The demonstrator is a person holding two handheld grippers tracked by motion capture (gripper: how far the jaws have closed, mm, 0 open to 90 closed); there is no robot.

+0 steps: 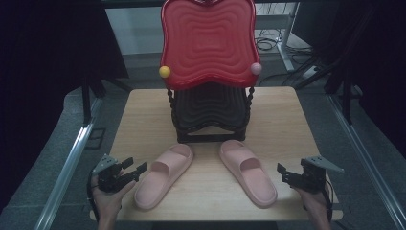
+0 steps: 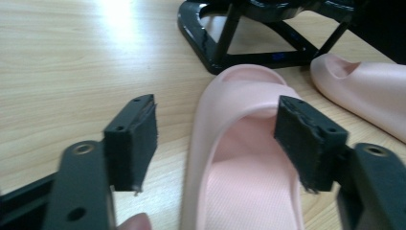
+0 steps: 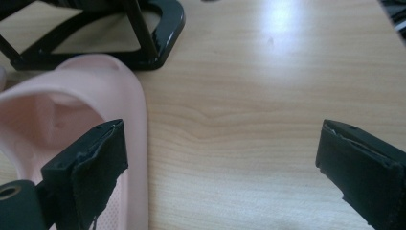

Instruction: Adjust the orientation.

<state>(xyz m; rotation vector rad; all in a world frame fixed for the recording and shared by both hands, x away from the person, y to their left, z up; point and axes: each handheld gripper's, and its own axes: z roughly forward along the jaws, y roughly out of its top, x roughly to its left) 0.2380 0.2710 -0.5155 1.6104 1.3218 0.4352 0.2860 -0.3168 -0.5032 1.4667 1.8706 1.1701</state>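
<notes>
Lying smooth, rounded pink slippers (image 1: 163, 176) (image 1: 248, 171), glossy black rack (image 1: 209, 115), ribbed red tray (image 1: 208, 40), pale woodgrain table (image 1: 282, 115), dark room, left gripper (image 1: 135, 171) and right gripper (image 1: 282, 173) both wide, empty.

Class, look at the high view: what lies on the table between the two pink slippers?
Nothing: between the left slipper and the right slipper the high view shows bare wooden table. The black rack stands behind that gap, not in it.
</notes>
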